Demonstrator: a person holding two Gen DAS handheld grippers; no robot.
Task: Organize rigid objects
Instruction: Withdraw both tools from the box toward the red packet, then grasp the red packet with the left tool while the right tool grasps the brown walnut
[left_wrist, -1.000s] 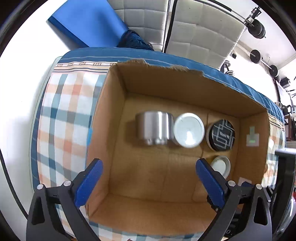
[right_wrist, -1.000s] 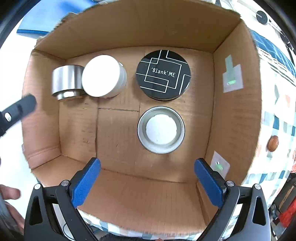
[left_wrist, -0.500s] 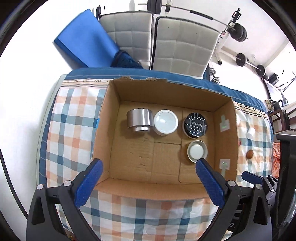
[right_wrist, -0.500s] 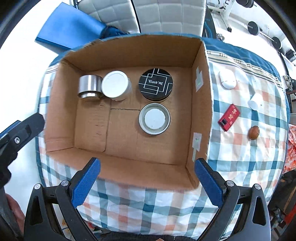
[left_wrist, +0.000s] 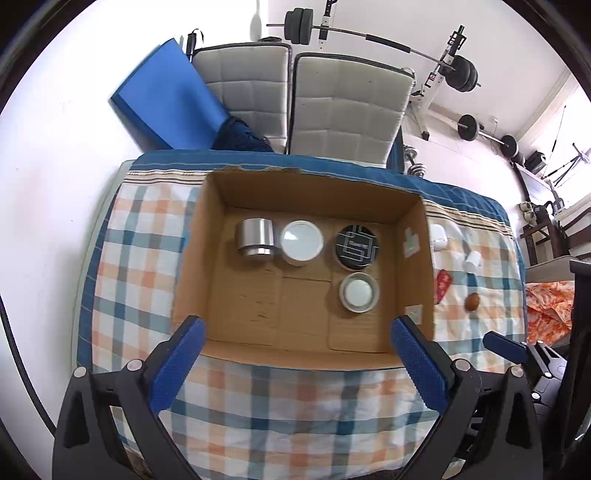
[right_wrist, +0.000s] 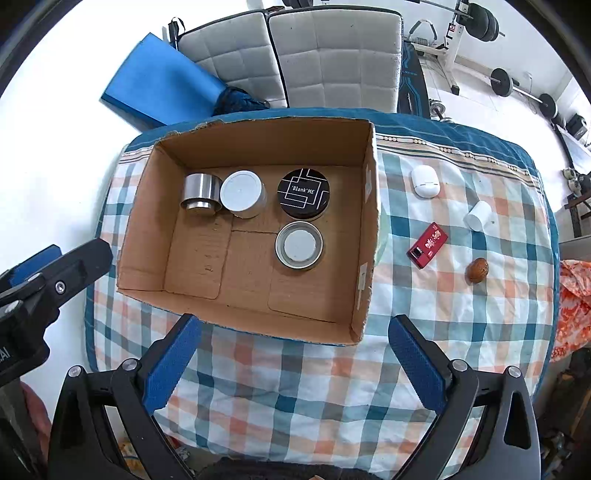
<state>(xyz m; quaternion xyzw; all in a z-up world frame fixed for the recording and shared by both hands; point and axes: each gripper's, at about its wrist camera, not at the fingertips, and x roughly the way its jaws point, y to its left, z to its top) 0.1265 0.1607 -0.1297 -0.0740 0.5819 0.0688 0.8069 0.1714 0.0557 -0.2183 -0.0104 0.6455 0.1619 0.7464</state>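
An open cardboard box stands on the checked tablecloth. Inside it lie a steel cylinder, a white-lidded jar, a black round tin and a metal-rimmed lid. To the right of the box rest a white case, a small white cylinder, a red box and a brown nut. My left gripper and right gripper both hang open and empty above the box's near side.
The tablecloth covers a small table with rounded edges. Behind it stand two grey padded chairs and a blue mat. Barbells and weights line the back wall. Orange patterned fabric lies off the right edge.
Both grippers have pulled up and back from inside the box, so the whole table and the objects beside the box have come into view. Both stay open; the box contents are unmoved.
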